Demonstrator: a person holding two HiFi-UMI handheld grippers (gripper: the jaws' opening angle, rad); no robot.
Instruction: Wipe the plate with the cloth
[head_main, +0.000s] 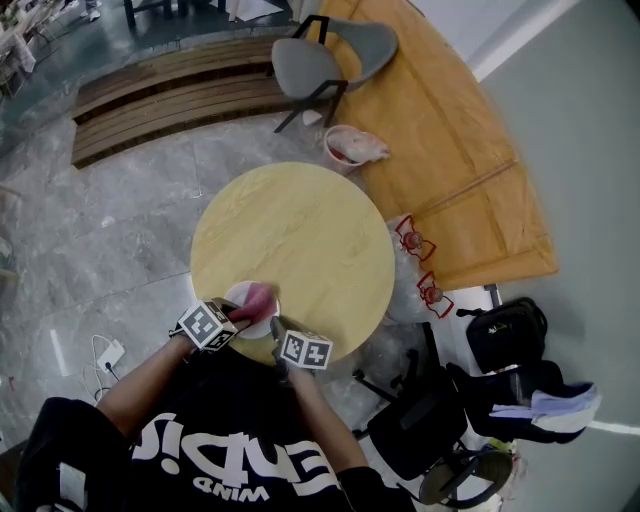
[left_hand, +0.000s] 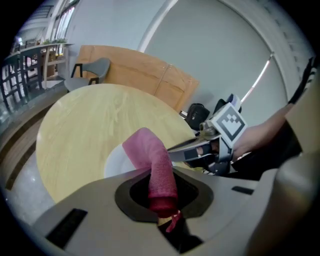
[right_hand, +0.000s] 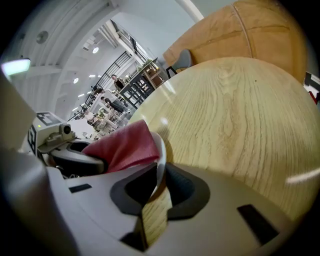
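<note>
Right, head view: one round worktop (head_main: 300, 235), one white plate (head_main: 236, 294) at its near-left edge, one pink cloth (head_main: 258, 297) lying on it. Two tools: left tool (head_main: 238, 313) at the cloth, right tool (head_main: 276, 326) at the plate's near-right rim. Left gripper view: jaws pinched on a rolled end of the cloth, and the rest drapes forward onto the plate face. Bare white shows to the left of it, and the right tool reaches in from the right. Right gripper view: jaws clamped on the thin plate rim, with the cloth bunched on the plate just beyond. Can't tell if the plate sits flat or is tipped up. Looks like mid-wipe, one side bracing and the other scrubbing. Next move probably needs the cloth dragged with pressure over the bare left part, with a firm rim grip so the plate doesn't skid off the near edge.
</note>
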